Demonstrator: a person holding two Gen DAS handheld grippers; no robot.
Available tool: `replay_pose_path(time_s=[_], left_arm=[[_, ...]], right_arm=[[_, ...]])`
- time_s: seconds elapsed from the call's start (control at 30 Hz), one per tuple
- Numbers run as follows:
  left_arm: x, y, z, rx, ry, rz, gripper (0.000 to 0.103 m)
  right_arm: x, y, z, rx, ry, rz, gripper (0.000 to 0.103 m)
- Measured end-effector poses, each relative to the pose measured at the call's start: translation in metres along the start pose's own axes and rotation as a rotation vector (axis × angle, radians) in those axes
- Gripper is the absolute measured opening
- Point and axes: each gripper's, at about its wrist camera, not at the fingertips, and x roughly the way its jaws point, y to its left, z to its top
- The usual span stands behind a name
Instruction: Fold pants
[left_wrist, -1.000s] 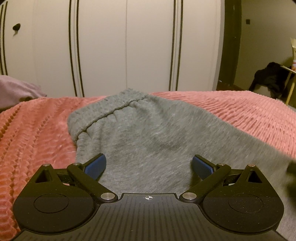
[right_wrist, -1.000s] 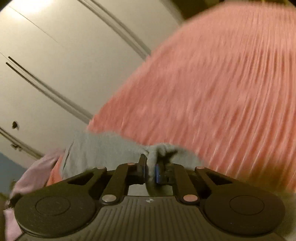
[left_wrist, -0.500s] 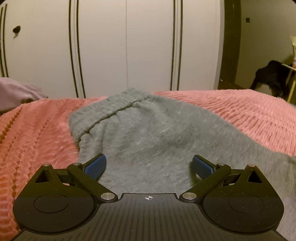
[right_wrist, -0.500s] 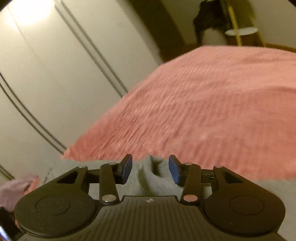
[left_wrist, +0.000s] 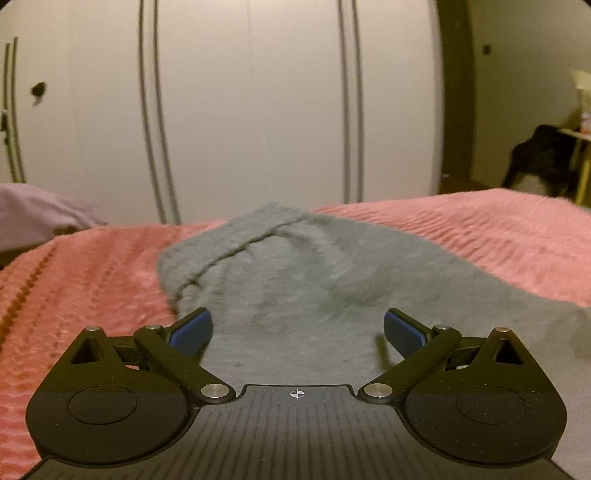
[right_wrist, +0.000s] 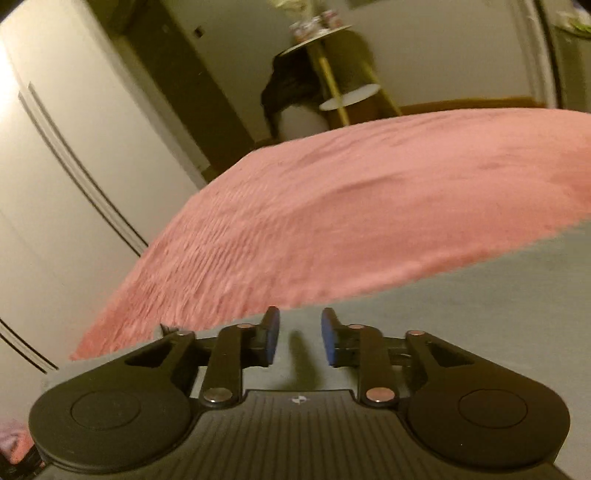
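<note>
Grey sweatpants (left_wrist: 295, 288) lie flat on a pink bedspread (left_wrist: 92, 288), with the elastic waistband at the far end. My left gripper (left_wrist: 297, 328) hovers low over the pants, open wide, with nothing between its blue pads. In the right wrist view the pants (right_wrist: 461, 314) fill the lower right as a smooth grey sheet. My right gripper (right_wrist: 297, 338) hangs just above that cloth near its edge. Its jaws are closing but still stand apart, and no fabric is pinched between them.
The pink bedspread (right_wrist: 351, 206) stretches away to the far edge of the bed. White wardrobe doors (left_wrist: 251, 110) stand behind it. A purple cloth (left_wrist: 33, 210) lies at the far left. A yellow side table (right_wrist: 332, 74) with a dark garment (right_wrist: 288, 88) stands past the bed.
My right gripper let go of the grey fold it was pinching, opened, and swung right across the bed. The left gripper stayed nearly still and open.
</note>
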Motion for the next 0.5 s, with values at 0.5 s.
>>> replay_pose_path(time_s=[0.5], left_arm=[[-0.031,-0.029,-0.020,0.189,0.205,-0.455,0.102]], right_arm=[[-0.256,-0.282,-0.069,0.607,-0.341,-0.478,0.056]])
